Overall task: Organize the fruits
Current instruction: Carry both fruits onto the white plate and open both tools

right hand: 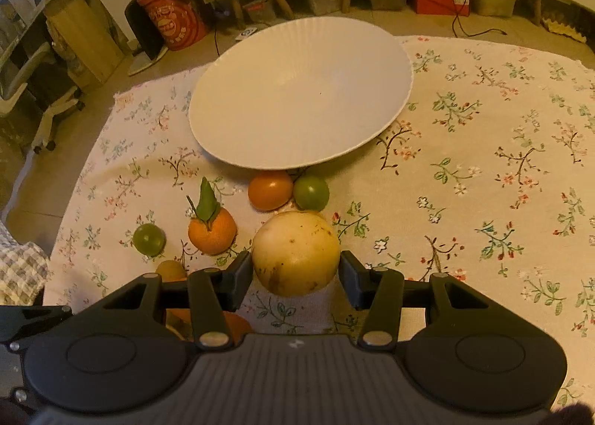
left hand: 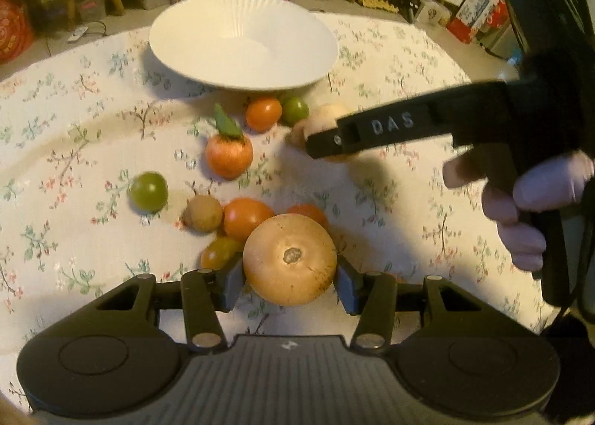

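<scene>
My left gripper is shut on a round tan-brown fruit, with a pad pressed on each side. The fruit covers part of a cluster of orange tomatoes. My right gripper is shut on a pale yellow round fruit. In the left wrist view its black finger comes in from the right over that yellow fruit. An empty white ribbed plate stands beyond the fruits. A leafed mandarin lies in the middle of the cloth.
Loose on the floral tablecloth lie a green fruit, a brown kiwi-like fruit, and an orange tomato beside a green one at the plate's near rim. A gloved hand holds the right gripper's handle.
</scene>
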`<act>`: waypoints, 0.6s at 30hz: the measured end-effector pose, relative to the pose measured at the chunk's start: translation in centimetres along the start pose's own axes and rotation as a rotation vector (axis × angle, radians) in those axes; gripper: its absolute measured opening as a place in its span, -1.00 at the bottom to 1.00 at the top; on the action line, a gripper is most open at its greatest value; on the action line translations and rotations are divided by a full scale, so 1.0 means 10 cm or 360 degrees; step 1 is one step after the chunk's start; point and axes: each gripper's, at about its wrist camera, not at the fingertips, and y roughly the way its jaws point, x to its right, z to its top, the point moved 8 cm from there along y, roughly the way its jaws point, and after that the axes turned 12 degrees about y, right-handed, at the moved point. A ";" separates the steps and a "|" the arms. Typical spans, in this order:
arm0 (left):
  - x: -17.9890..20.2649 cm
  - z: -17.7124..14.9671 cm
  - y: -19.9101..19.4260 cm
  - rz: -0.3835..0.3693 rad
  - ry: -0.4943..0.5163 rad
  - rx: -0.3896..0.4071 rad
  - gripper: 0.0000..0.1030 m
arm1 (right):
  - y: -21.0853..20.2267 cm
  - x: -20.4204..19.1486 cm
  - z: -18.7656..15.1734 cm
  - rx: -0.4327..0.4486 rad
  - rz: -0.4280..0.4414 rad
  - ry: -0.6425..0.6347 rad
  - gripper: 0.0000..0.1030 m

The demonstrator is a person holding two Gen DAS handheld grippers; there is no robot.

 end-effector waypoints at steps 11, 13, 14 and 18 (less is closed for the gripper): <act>-0.09 0.41 -0.12 0.0087 -0.0075 0.0190 -0.25 | -0.17 0.11 0.21 0.0097 0.0037 0.0079 -0.09; -0.11 0.50 -0.14 0.0126 -0.0065 0.0237 -0.25 | -0.19 0.14 0.26 0.0111 0.0045 0.0097 -0.09; -0.12 0.55 -0.14 0.0140 -0.0061 0.0255 -0.25 | -0.20 0.15 0.29 0.0119 0.0052 0.0104 -0.09; -0.17 0.74 -0.09 0.0161 -0.0055 0.0298 -0.26 | -0.21 0.21 0.40 0.0144 0.0080 0.0129 -0.09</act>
